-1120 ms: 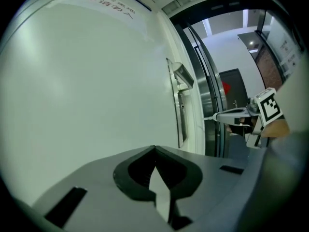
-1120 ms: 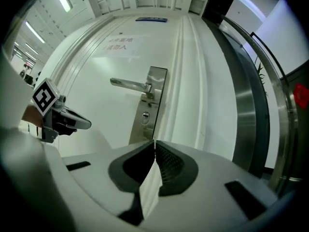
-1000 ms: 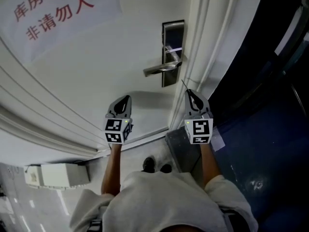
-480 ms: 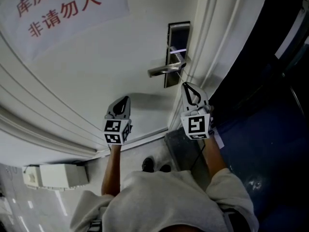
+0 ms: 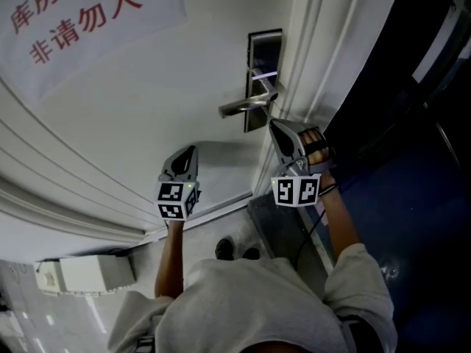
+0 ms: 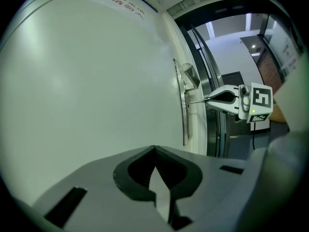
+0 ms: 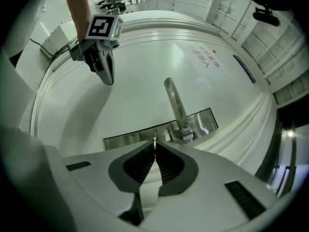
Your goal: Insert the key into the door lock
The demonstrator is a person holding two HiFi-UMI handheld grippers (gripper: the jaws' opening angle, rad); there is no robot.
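Note:
The steel lock plate (image 5: 263, 65) with its lever handle (image 5: 241, 107) sits at the right edge of a white door (image 5: 147, 101). My right gripper (image 5: 274, 126) is just below the plate, shut on a thin metal key (image 6: 195, 101). In the left gripper view, the key reaches from the right gripper (image 6: 208, 99) to the lock plate (image 6: 183, 105). In the right gripper view the key (image 7: 154, 141) sticks out of the closed jaws in front of the plate (image 7: 140, 135), beside the handle (image 7: 175, 103). My left gripper (image 5: 188, 155) hangs shut and empty near the door, left of the lock.
A paper sign (image 5: 73, 20) with red characters is stuck on the door. The white door frame (image 5: 313, 50) runs right of the lock, with a dark blue area (image 5: 412, 175) beyond. A white box (image 5: 85, 272) lies at the lower left. The person's shoes (image 5: 235, 250) show below.
My right gripper has rolled about its axis, its marker cube now facing another way, and has moved up closer to the lock plate. The left gripper has stayed in place.

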